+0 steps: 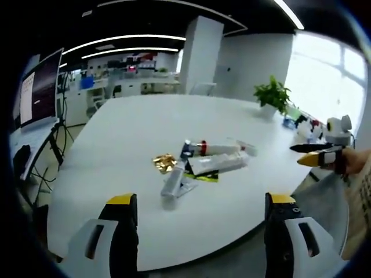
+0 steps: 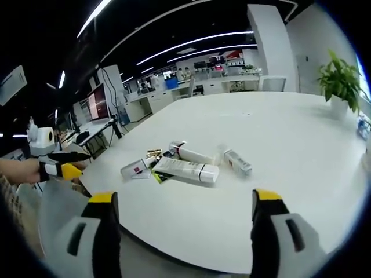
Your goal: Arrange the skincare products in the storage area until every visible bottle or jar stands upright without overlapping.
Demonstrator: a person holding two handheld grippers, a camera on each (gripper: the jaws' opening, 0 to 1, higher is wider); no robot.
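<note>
while both tools hang back off the near edge of the white worktop (image 1: pixel 145 133), the skincare tubes (image 1: pixel 214 159) lie flat in a loose heap near the middle of it, some overlapping, none upright. left tool (image 1: pixel 203 223) has its jaws spread wide with nothing between them, and right tool (image 2: pixel 185 220) is the same, wide and empty. in the right gripper view the big white tube (image 2: pixel 186 169) lies across the front of the pile, a second white tube (image 2: pixel 191 153) just behind it, a small silver bottle (image 2: pixel 238 162) lying apart to one side, and another small tube (image 2: pixel 134 169) on the other. there's a crumpled gold wrapper (image 1: pixel 164 161) beside the heap too. these look light, smooth and a bit slippery; the tubes are likely soft, so i'd pinch near the stiff cap end, gently, and stand each on its cap. the silver bottle looks rigid, so take it across the middle of its body.
</note>
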